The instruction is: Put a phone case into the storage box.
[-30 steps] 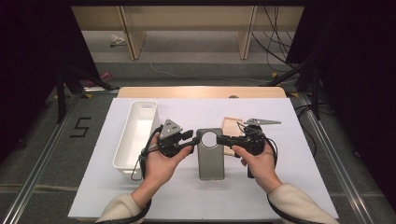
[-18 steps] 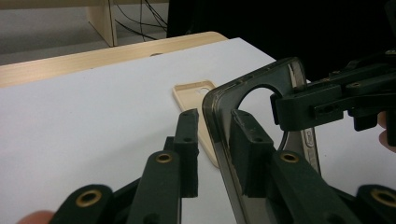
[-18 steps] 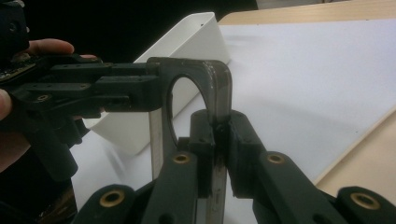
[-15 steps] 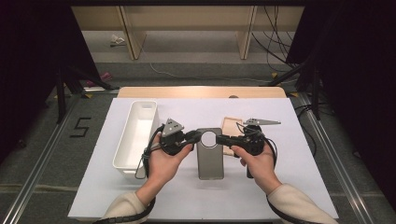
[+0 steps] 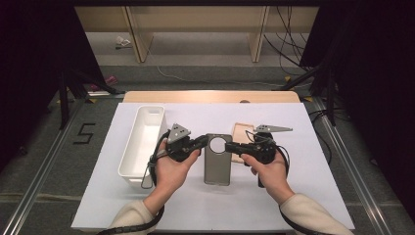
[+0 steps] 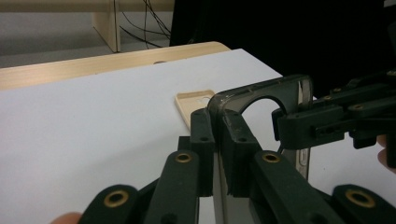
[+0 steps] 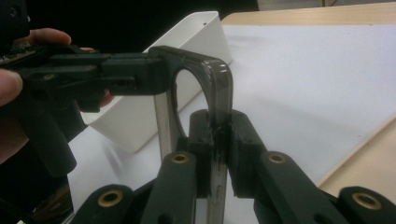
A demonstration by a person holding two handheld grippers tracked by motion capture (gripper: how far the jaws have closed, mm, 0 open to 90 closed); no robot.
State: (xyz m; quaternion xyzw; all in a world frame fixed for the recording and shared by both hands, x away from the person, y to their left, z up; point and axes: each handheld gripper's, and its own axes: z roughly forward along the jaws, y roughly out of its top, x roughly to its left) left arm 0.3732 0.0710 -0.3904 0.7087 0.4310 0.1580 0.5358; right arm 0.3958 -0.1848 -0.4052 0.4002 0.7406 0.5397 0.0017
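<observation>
Since the earlier frame, the left hand-held gripper (image 5: 204, 140) has just been closing and now pinches the grey phone case's (image 5: 218, 161) left edge over the desk (image 5: 293, 196). The right hand-held gripper (image 5: 230, 145) clamps its opposite edge.

sleeves (image 5: 308, 215): cream, ribbed cuffs | left gripper (image 5: 201, 142), right gripper (image 5: 231, 146): black, brass screws, grey plates, black cables
</observation>
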